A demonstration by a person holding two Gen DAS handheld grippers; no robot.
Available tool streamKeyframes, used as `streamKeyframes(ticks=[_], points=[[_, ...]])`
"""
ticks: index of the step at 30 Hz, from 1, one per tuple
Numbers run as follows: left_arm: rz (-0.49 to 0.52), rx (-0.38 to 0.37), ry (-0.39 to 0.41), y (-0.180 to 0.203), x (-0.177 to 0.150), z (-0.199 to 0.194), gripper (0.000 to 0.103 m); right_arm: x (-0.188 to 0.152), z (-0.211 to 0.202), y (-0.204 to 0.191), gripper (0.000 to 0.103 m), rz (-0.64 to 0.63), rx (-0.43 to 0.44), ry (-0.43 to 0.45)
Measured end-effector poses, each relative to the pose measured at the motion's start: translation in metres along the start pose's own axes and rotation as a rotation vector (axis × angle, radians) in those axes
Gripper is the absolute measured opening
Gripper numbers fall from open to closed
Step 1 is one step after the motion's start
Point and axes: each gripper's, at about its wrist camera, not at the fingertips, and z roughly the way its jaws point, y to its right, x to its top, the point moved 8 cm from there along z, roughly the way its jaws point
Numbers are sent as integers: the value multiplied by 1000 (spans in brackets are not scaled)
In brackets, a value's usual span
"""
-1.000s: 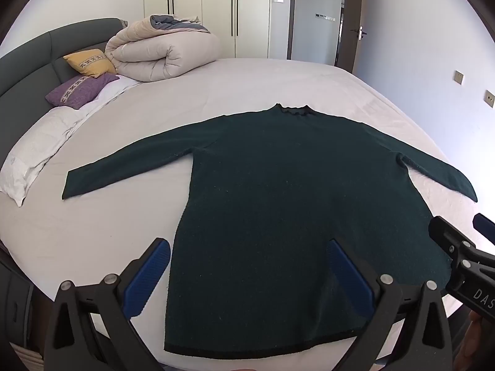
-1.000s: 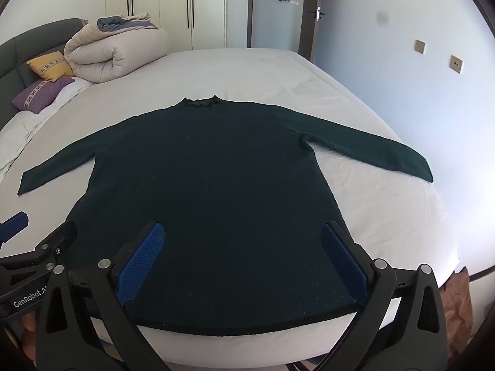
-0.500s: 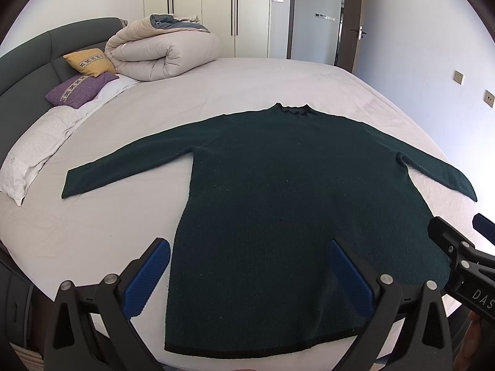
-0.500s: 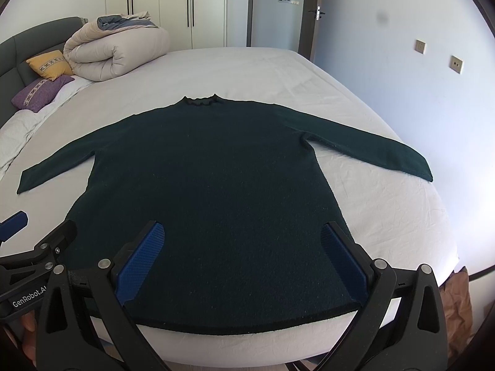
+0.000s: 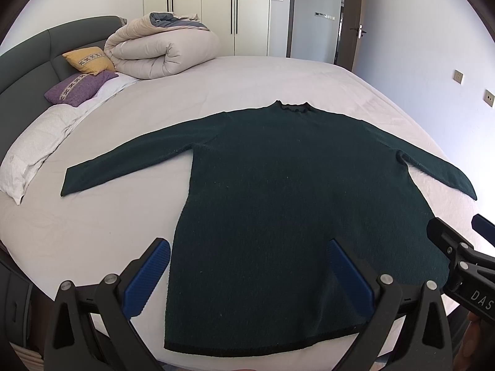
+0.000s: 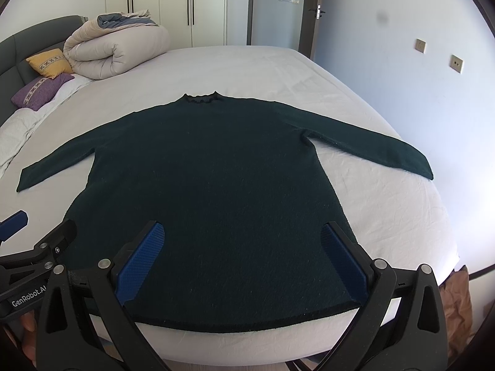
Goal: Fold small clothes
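A dark green long-sleeved sweater (image 5: 278, 204) lies flat on the white bed (image 5: 92, 232), collar away from me, both sleeves spread out; it also shows in the right wrist view (image 6: 210, 179). My left gripper (image 5: 247, 266) is open and empty, held above the sweater's lower left part near the hem. My right gripper (image 6: 241, 250) is open and empty above the lower middle of the sweater. Each gripper shows at the edge of the other's view: the right gripper (image 5: 464, 259) and the left gripper (image 6: 34, 253).
A rolled beige duvet (image 5: 164, 49), a yellow pillow (image 5: 88, 58) and a purple pillow (image 5: 80, 88) lie by the dark headboard (image 5: 34, 58) at the far left. White wardrobes and a door stand behind the bed. The bed's near edge is just under the grippers.
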Motion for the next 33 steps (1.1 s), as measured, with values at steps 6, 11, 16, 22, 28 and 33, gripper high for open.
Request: streamKeyframes(ticks=[6, 11, 16, 22, 28, 33], points=[[-1, 0, -1, 0, -1, 0, 103, -2, 0, -1, 103, -1, 0, -2], [0, 0, -3, 0, -2, 1, 103, -2, 0, -2, 103, 0, -1, -1], [0, -1, -3, 0, -4, 1, 103, -3, 0, -3, 103, 0, -1, -1], [1, -1, -4, 0, -5, 1, 103, -3, 0, -3, 103, 0, -1, -2], [1, -1, -6, 1, -7, 1, 103, -5, 0, -4, 103, 1, 0, -3], [0, -1, -7, 1, -8, 1, 103, -5, 0, -4, 103, 1, -1, -3]])
